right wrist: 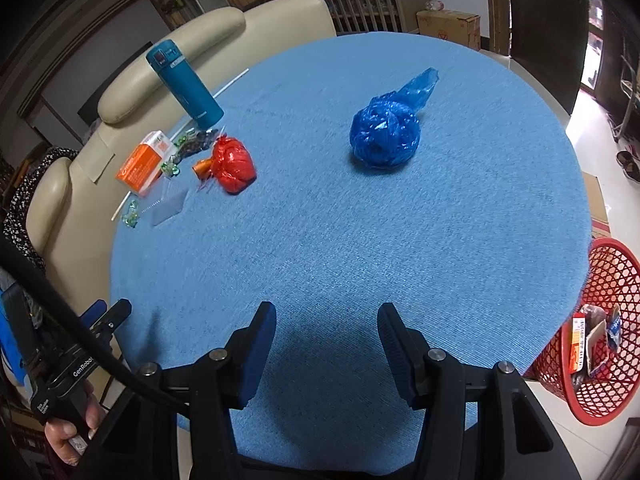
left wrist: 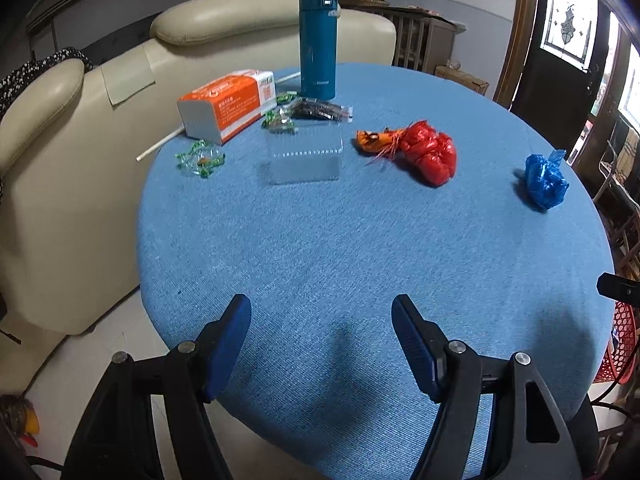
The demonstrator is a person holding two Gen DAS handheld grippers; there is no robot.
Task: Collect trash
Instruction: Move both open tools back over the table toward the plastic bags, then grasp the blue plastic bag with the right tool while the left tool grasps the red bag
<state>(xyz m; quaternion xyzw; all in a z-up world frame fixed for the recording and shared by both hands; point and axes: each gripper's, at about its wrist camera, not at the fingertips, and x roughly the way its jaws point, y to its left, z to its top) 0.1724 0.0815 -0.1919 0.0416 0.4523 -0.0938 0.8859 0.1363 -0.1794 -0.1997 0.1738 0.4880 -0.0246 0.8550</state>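
Fingers of both grippers stand parted with nothing between them: the left gripper (left wrist: pixel 322 312) and the right gripper (right wrist: pixel 327 320) each hang over the bare near part of the round blue table (right wrist: pixel 360 260), gripping nothing. Taking the teal flask (left wrist: pixel 317 40) at the table's far side as the landmark, the trash lies as follows: dark and green candy wrappers (left wrist: pixel 316 110) sit just in front of its base, an orange and white carton (left wrist: pixel 226 106) lies just left of it, and more green wrappers (left wrist: pixel 200 159) lie nearer than the carton, beside a white straw (left wrist: pixel 160 145). A clear plastic lid (left wrist: pixel 306 156) lies in front of the flask, nearer the grippers; a crumpled red bag (left wrist: pixel 430 152) with an orange wrapper (left wrist: pixel 374 139) touching it sits to the flask's right, and a knotted blue bag (right wrist: pixel 384 132) lies well apart, farther right again. A red mesh basket (right wrist: pixel 592 344), already holding some packaging, stands on the floor far from the flask, beside the table's near right edge. The step in hand looks like an approach before a pick. The blue bag seems the right gripper's likeliest target; the next move calls for reaching forward over it, closing on the bunched plastic and carrying it to the basket.
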